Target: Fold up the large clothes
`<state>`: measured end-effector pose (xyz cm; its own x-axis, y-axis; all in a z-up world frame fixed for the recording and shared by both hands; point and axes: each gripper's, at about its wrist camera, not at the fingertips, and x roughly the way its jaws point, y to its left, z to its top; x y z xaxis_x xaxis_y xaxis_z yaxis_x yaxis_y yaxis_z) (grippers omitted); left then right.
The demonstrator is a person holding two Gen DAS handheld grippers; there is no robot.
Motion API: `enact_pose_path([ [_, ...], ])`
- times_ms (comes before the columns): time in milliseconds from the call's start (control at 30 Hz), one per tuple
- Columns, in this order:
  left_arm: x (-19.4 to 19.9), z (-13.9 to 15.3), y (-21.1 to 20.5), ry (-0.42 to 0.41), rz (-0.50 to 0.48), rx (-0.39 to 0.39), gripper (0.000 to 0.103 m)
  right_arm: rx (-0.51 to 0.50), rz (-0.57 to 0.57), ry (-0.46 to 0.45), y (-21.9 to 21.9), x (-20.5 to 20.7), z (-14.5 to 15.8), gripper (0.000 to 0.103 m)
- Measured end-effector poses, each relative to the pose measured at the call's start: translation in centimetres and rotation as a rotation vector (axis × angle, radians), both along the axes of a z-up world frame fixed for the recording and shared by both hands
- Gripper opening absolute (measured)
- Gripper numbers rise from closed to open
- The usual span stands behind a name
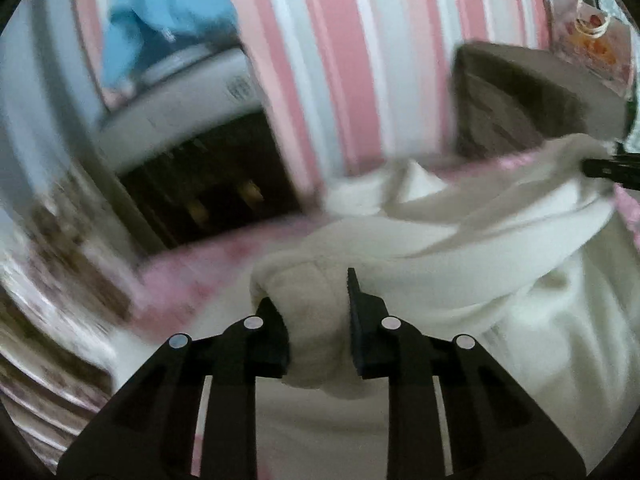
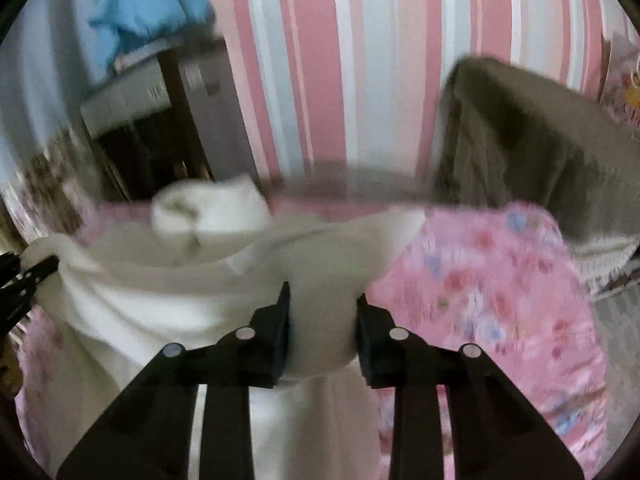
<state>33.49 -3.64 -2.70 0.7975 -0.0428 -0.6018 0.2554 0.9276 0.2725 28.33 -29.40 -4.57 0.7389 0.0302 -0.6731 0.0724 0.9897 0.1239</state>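
A large white fleece garment (image 1: 480,248) hangs stretched between both grippers above a pink floral bed cover (image 2: 500,280). My left gripper (image 1: 316,312) is shut on a bunched end of the white garment. My right gripper (image 2: 322,316) is shut on the other bunched end of the garment (image 2: 168,280). The right gripper's tip shows at the right edge of the left wrist view (image 1: 608,168); the left gripper shows at the left edge of the right wrist view (image 2: 24,280). A rolled part of the garment (image 2: 208,212) sticks up behind. Both views are blurred.
A pink, white and blue striped wall (image 2: 340,60) stands behind the bed. A brown blanket or cushion (image 2: 540,136) lies at the back right. A white shelf with a dark opening (image 1: 200,152) carries blue cloth (image 1: 160,12) at the left.
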Motion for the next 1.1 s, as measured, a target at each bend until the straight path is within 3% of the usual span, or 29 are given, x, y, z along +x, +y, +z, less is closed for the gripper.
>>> enact_pose_path([
  [33,0.9,-0.4,0.3,0.005,0.021,0.020,0.022,-0.019,0.007,0.022,0.5,0.7,-0.7,0.036],
  [100,3.2,-3.3,1.1,0.106,0.046,0.051,0.024,-0.113,0.020,0.106,1.7,2.4,-3.2,0.056],
  [167,4.6,-7.2,1.5,0.197,0.069,0.123,0.029,-0.125,0.044,0.216,1.9,3.2,-5.5,0.058],
  [200,4.6,-8.4,1.8,0.231,0.068,0.131,0.031,-0.103,0.045,0.212,1.6,2.8,-5.4,0.058],
  [267,3.2,-8.4,2.5,0.222,0.067,0.116,0.043,-0.087,0.025,0.173,0.9,1.3,-3.8,0.061],
  [333,1.5,-6.9,3.4,0.175,0.085,0.105,0.077,-0.111,0.008,0.138,0.5,0.2,-1.9,0.066],
  [400,-0.1,-4.7,4.3,0.125,0.090,0.082,0.090,-0.130,0.002,0.083,0.3,-1.4,0.5,0.071],
  [500,-0.4,-2.3,5.3,0.108,0.085,0.006,0.091,-0.119,0.004,0.037,1.0,-2.1,2.2,0.072],
  [567,0.9,-1.8,5.0,0.158,0.073,-0.099,0.090,-0.130,0.025,0.057,2.0,-1.2,1.6,0.072],
  [633,2.4,-2.4,4.0,0.201,0.064,-0.158,0.074,-0.159,0.062,0.108,3.6,0.7,-0.5,0.072],
  [667,3.4,-3.3,3.3,0.246,0.048,-0.179,0.072,-0.162,0.068,0.131,4.2,1.2,-1.3,0.071],
  [733,4.6,-5.4,2.0,0.304,0.056,-0.170,0.072,-0.175,0.070,0.196,4.5,2.2,-4.1,0.070],
  [800,5.5,-7.7,0.9,0.331,0.080,-0.110,0.072,-0.186,0.058,0.247,4.1,2.9,-6.4,0.070],
  [933,6.4,-11.2,0.8,0.404,0.084,-0.075,0.073,-0.147,0.057,0.303,3.3,3.9,-8.7,0.070],
  [1067,5.3,-9.4,1.2,0.369,0.085,-0.086,0.072,-0.144,0.063,0.270,3.7,2.9,-6.7,0.070],
  [1100,4.5,-8.4,1.6,0.345,0.089,-0.087,0.077,-0.113,0.069,0.233,3.5,1.8,-5.2,0.070],
])
